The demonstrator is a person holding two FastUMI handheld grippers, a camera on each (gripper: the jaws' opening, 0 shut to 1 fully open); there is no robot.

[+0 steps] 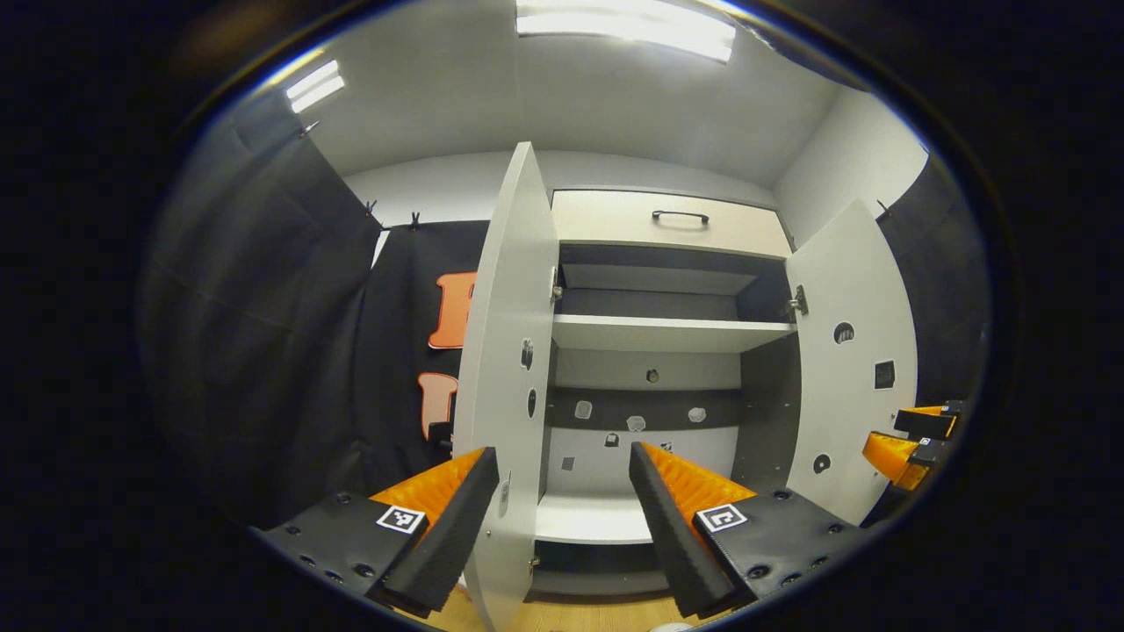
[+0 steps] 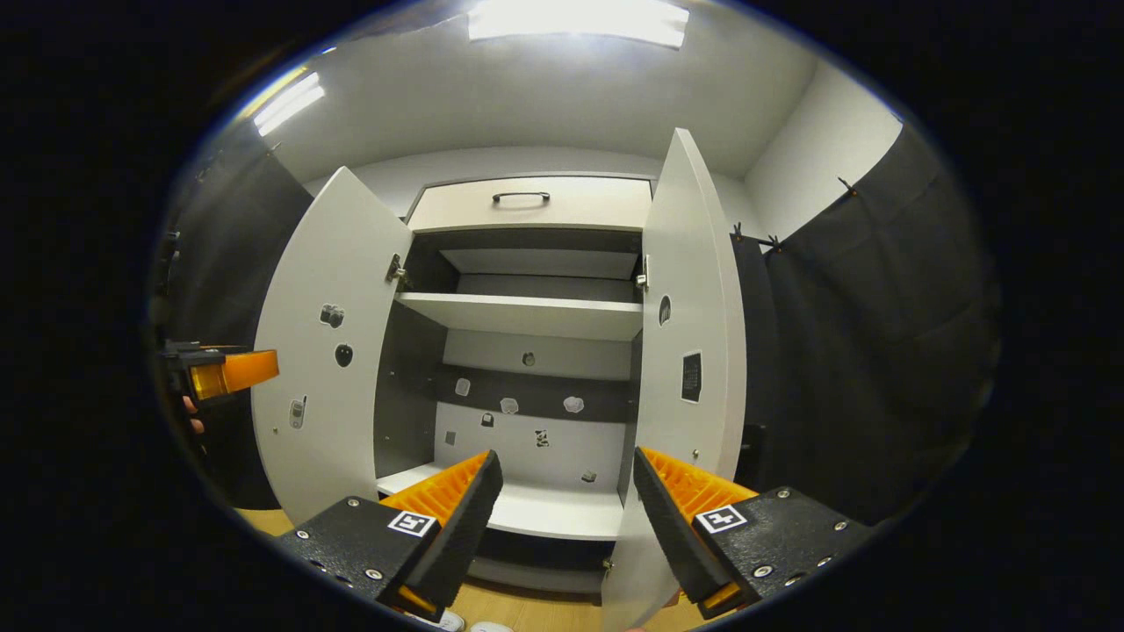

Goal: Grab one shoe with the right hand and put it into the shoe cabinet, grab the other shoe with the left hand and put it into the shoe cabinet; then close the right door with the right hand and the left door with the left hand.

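While both doors hang wide and both claws are empty, these are the risks I see from where I stand:

Left claw (image 1: 562,509): fingers spread apart, nothing between them; the left door (image 1: 509,351) stands edge-on just ahead, its edge in the gap between the fingers.
Right claw (image 2: 566,513): likewise released and holding nothing; the right door (image 2: 694,369) stands edge-on ahead, just off its right finger.
Cabinet (image 1: 667,228): open, straight ahead of both claws; upper shelf (image 2: 527,314) and bottom shelf (image 2: 544,509) look bare.
Shoes: only pale slivers on the wooden floor (image 2: 527,614) below the right claw's fingers and below the left one's, too cropped to say they are shoes (image 2: 479,627).
Stage, as I judge it: no shoe picked up yet, so the grab comes first.
Risk, door knock: either claw dropping toward the floor could clip the door edge near it and swing it partly closed across the opening.
Risk, blind grab: the shoes sit under the fingers, almost out of sight, so a claw may close on a rim or lace and lose the shoe mid-lift.
Risk, crowding: both claws face one opening; going in together could bump them.
Risk, shelf lip: a shoe carried low may catch the bottom shelf's front edge.
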